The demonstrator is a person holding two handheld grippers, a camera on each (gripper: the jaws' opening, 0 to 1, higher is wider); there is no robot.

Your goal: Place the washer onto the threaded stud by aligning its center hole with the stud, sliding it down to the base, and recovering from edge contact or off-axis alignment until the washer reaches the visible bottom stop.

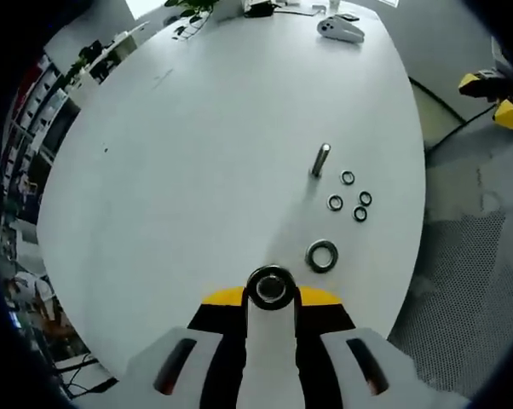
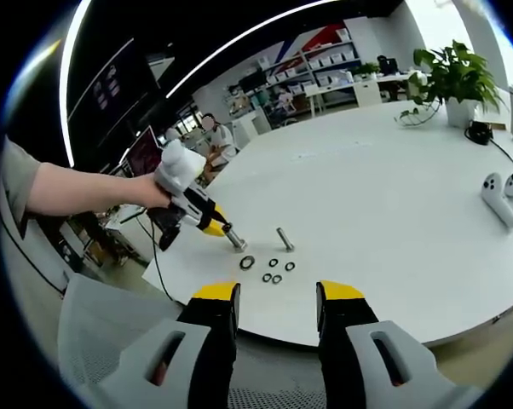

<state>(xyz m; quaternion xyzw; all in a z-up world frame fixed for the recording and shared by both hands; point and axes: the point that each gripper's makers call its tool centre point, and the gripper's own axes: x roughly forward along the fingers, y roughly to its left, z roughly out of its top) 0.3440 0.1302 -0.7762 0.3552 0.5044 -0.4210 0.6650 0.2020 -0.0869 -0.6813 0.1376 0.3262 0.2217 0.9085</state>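
The steel stud (image 1: 320,160) stands upright on the white table (image 1: 197,170). Several small washers (image 1: 352,198) lie just right of it, and a larger washer (image 1: 322,256) lies nearer me. My left gripper (image 1: 270,295) is shut on a short metal cylinder (image 1: 270,288) that points forward, its round end showing as a ring. The right gripper view shows the left gripper (image 2: 212,225) held in a person's hand, with the cylinder tip (image 2: 235,240) low over the table just left of the stud (image 2: 284,239) and large washer (image 2: 247,262). My right gripper (image 2: 278,294) hangs open off the table's near edge.
White controllers (image 1: 340,30) (image 2: 504,196) and a potted plant (image 2: 448,77) sit at the table's far end. A person's forearm (image 2: 86,189) reaches in from the left. Grey carpet (image 1: 461,256) surrounds the table, with a yellow gripper stand (image 1: 495,94) on it.
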